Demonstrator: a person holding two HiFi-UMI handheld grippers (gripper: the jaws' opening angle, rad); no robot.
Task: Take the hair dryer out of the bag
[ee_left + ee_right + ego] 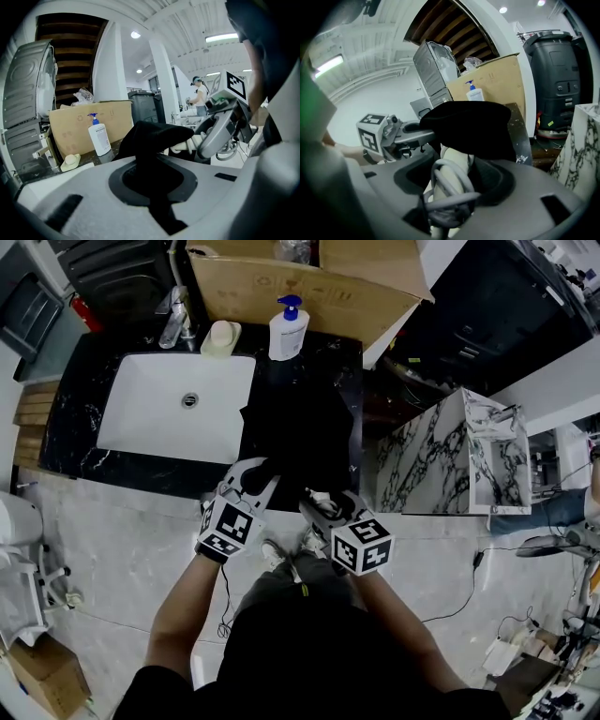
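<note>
Right gripper [317, 505]: set wide, clamped on the cream hair dryer [452, 161] by its handle, grey cord [447, 199] coiled round it. Head end of the dryer under the black bag [471, 124], handle outside. Left gripper [260, 474]: nearly closed, pinching bag fabric. Beyond, on the dark counter [328, 362]: pump bottle [288, 327], white sink [122, 427].

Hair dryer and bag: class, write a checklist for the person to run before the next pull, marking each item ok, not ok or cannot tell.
1. Left gripper shut on the bag fabric: ok.
2. Right gripper grips the hair dryer by its handle: ok.
3. Hair dryer fully out of the bag: not ok; fabric covers its head.
4. Cord wound round the handle: ok.
5. Nothing caught inside the bag: cannot tell.
6. Soap bottle stands apart from the bag: ok.
</note>
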